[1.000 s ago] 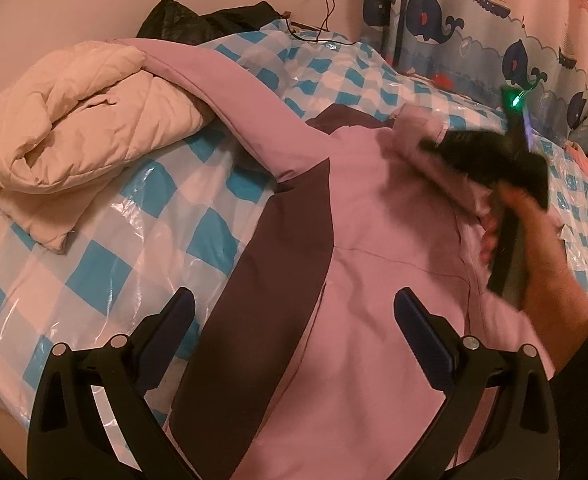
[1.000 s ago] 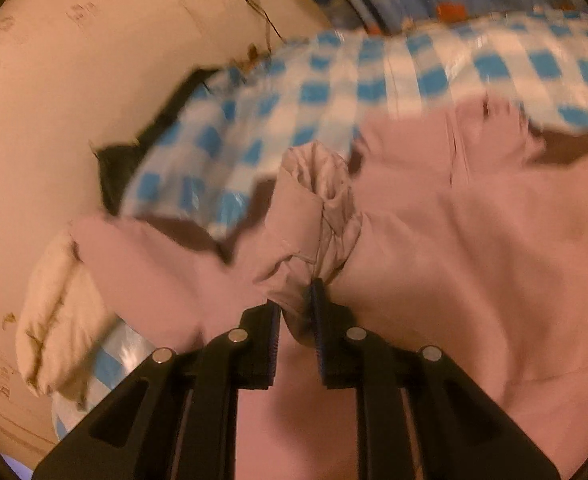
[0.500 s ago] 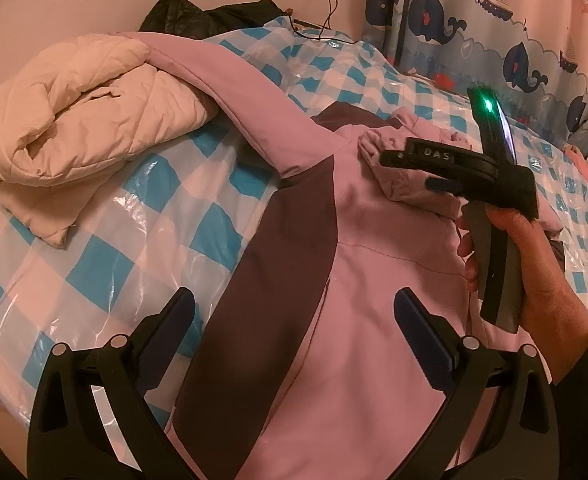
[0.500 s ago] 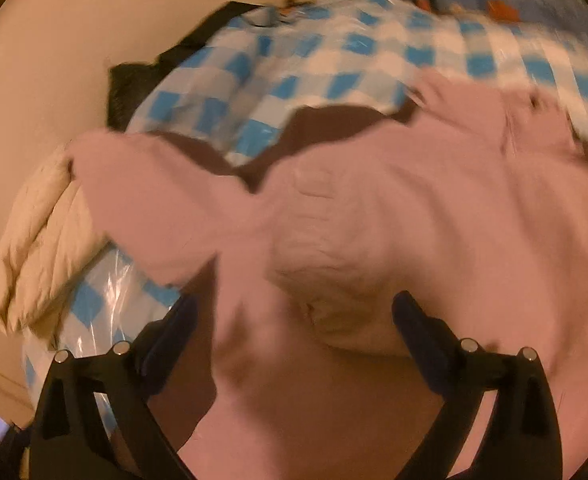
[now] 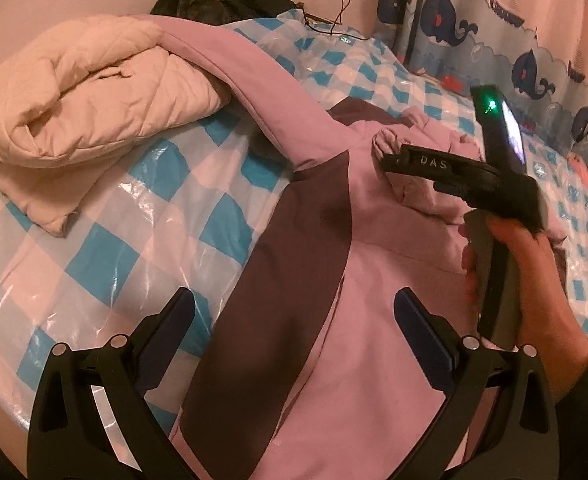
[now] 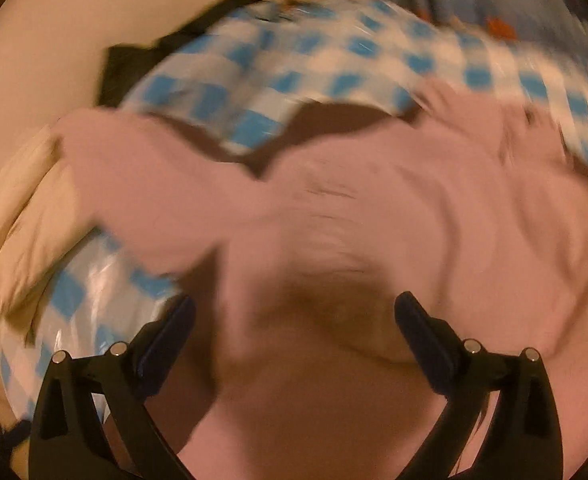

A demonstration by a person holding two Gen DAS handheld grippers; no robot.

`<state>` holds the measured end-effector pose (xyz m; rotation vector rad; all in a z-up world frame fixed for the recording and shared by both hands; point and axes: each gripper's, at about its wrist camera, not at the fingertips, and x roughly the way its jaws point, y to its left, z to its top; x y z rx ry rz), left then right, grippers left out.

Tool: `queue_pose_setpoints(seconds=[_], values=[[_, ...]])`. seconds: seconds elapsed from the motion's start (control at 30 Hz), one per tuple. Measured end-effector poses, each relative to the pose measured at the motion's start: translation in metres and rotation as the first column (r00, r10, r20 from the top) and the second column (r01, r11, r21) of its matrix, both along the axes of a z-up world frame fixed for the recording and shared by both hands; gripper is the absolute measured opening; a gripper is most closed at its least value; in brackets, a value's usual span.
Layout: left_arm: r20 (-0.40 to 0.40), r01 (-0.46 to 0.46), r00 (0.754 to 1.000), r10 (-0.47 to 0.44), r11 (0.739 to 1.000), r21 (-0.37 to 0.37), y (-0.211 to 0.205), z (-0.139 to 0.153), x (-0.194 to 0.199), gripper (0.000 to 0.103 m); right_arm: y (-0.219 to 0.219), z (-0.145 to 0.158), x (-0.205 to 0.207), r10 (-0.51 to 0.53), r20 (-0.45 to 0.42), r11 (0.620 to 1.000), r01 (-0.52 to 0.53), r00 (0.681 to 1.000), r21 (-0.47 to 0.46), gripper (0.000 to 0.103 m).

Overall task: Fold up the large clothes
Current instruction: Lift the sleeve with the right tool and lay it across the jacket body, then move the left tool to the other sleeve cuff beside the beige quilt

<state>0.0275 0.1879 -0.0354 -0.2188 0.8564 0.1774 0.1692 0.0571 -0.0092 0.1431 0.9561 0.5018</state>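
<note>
A large pink jacket point(image 5: 394, 288) with dark brown side panels lies spread on the blue-checked bed. One sleeve point(image 5: 246, 76) stretches up to the left over a cream quilt. My left gripper point(image 5: 294, 316) is open and empty above the jacket's lower body. My right gripper point(image 6: 294, 320) is open and empty over the bunched hood point(image 6: 334, 248); that view is blurred. The right gripper also shows in the left wrist view point(image 5: 390, 160), held by a hand beside the hood point(image 5: 418, 184).
A folded cream quilt point(image 5: 82, 108) lies at the bed's left. The bed cover point(image 5: 142, 240) is glossy blue and white checks. A dark garment point(image 5: 222, 0) lies by the wall. A whale-print curtain point(image 5: 494, 24) hangs at the right.
My right gripper let go of the pink hood and opened wide, then drew back a little. My left gripper stayed open and almost still.
</note>
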Motion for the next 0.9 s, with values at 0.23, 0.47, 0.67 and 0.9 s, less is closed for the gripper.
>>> queue_pose_setpoints(seconds=[0.23, 0.47, 0.67, 0.9], values=[[0.101, -0.056, 0.993, 0.067, 0.992, -0.111, 0.036, 0.002, 0.003, 0.096, -0.011, 0.008, -0.095, 0.069, 0.020, 0.997, -0.070, 0.997, 0.035, 0.096], [0.077, -0.048, 0.995, 0.061, 0.985, -0.166, 0.041, -0.021, 0.018, 0.096, -0.033, 0.008, -0.142, 0.064, 0.059, 0.997, -0.061, 0.996, -0.049, 0.096], [-0.011, -0.061, 0.998, 0.061, 0.984, -0.168, 0.023, -0.047, 0.033, 0.096, 0.056, 0.117, -0.070, 0.185, 0.235, 0.982, -0.170, 0.954, -0.082, 0.096], [-0.097, -0.004, 0.995, -0.010, 0.990, -0.142, 0.014, -0.063, 0.044, 0.096, 0.256, 0.183, 0.049, 0.274, 0.289, 0.947, -0.206, 0.917, -0.245, 0.096]])
